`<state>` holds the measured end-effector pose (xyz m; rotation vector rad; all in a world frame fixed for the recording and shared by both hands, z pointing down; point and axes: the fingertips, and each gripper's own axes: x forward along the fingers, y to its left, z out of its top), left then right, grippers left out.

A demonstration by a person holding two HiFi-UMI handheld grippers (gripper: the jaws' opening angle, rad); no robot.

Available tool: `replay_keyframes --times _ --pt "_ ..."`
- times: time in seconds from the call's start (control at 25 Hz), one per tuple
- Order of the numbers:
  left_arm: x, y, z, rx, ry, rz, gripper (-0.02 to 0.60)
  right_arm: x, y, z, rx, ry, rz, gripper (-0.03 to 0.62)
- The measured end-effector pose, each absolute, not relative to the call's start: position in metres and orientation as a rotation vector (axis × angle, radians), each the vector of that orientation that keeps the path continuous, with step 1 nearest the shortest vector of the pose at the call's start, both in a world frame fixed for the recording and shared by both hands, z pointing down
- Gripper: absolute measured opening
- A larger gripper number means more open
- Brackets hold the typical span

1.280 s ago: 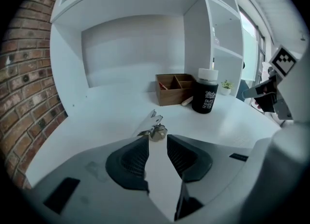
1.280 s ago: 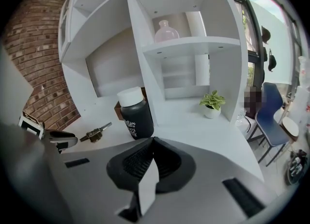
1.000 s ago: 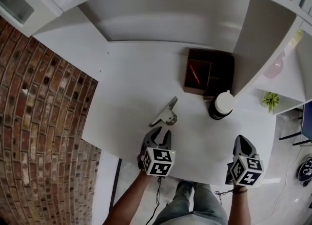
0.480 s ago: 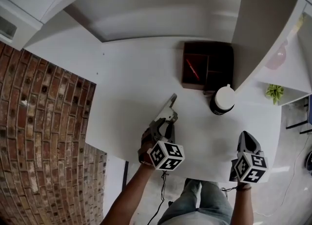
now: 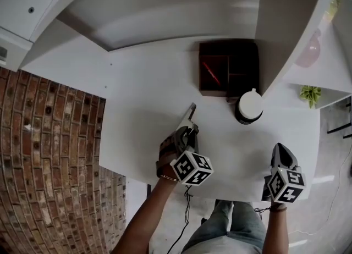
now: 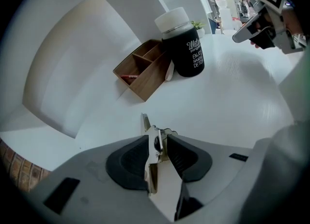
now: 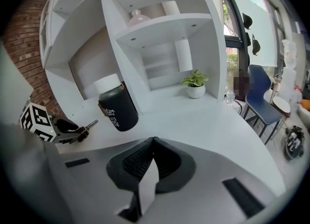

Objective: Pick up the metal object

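The metal object, a flat silvery clamp-like piece, lies at an angle on the white table, left of centre. My left gripper has come over its near end. In the left gripper view the thin metal plate stands between the two dark pads, which are pressed in on it. The right gripper view shows the same piece sticking out of the left gripper's jaws. My right gripper hovers at the table's front right, its pads shut together with nothing between them.
A black jar with a white lid stands to the right of the metal object. A dark wooden organiser with a red pen sits behind the jar. White shelving rises at the right, holding a small plant. A brick wall lies to the left.
My left gripper has moved forward from the table's front edge onto the metal object and shut on it. The right gripper has stayed in place.
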<state>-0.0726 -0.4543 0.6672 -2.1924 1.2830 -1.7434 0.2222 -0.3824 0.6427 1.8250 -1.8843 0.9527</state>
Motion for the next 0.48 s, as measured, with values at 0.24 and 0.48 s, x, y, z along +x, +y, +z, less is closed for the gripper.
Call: replay_keyframes --times 0.24,0.48 --pt "-0.0719 -0.4585 0.6716 -2.164 1.278 -1.800 0.115 0.2294 -0.3802 0.6446 1.843 -1.865 0.964 0.000" --pt "-0.0710 -0.4611 0.6720 -2.153 1.290 -1.821 0.087 0.2315 -0.3836 0.6439 1.838 -1.873 0.962 0.000"
